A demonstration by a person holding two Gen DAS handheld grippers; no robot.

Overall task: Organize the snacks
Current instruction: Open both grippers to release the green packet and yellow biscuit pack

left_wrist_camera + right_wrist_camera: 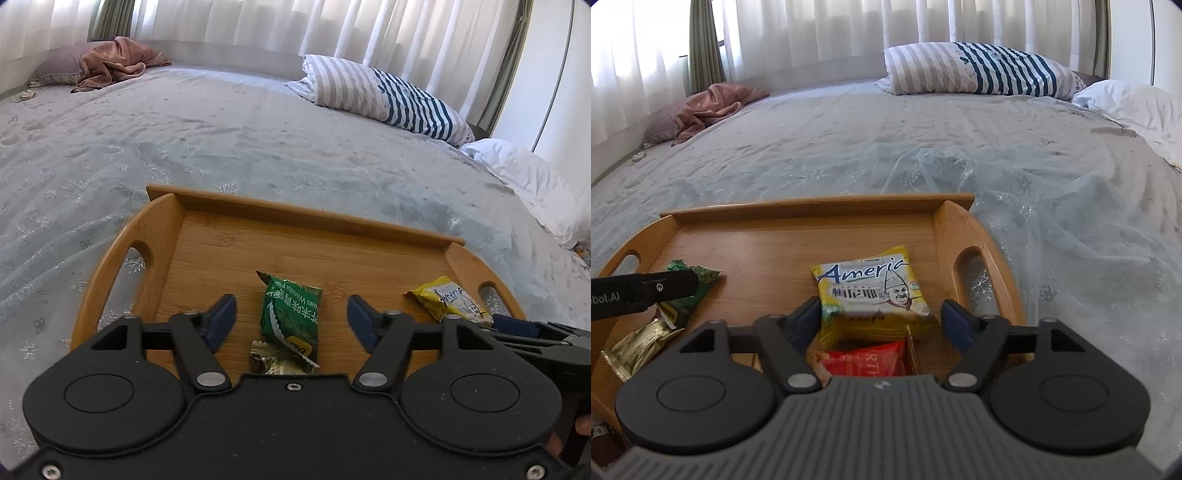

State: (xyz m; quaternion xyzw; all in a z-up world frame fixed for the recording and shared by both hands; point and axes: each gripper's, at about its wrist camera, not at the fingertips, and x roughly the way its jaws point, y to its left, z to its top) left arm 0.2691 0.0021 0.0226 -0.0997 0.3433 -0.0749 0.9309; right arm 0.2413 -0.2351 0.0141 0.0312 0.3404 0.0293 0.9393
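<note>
1. Two handheld grippers hang over a rectangular bamboo tray [306, 221] with cut-out handles, which lies on a grey patterned bedspread [221, 140].
2. Seen from the left wrist, the left gripper [291, 319] has its blue-padded jaws spread wide; a green foil wasabi-pea packet [291, 314] lies flat on the tray between them, touched by neither pad.
3. That packet's long axis runs from the lower middle of the frame up toward the tray's far wall, its torn top corner pointing up-left; a crumpled gold foil wrapper [273, 363] sits at its near end.
4. In the right wrist view, the right gripper [882, 319] is also spread wide around a yellow square noodle-snack packet [871, 288]. The left pad is just beside the packet's edge; I cannot tell whether it touches. The right pad is clear.
5. Its printed title reads upright, top edge toward the far wall; a red packet [864, 360] lies just below it.
6. Bare wood fills the tray's far half in both views, up to the raised far wall and the curved handle ends.
7. A striped pillow [979, 68] rests far off at upper right.
</note>
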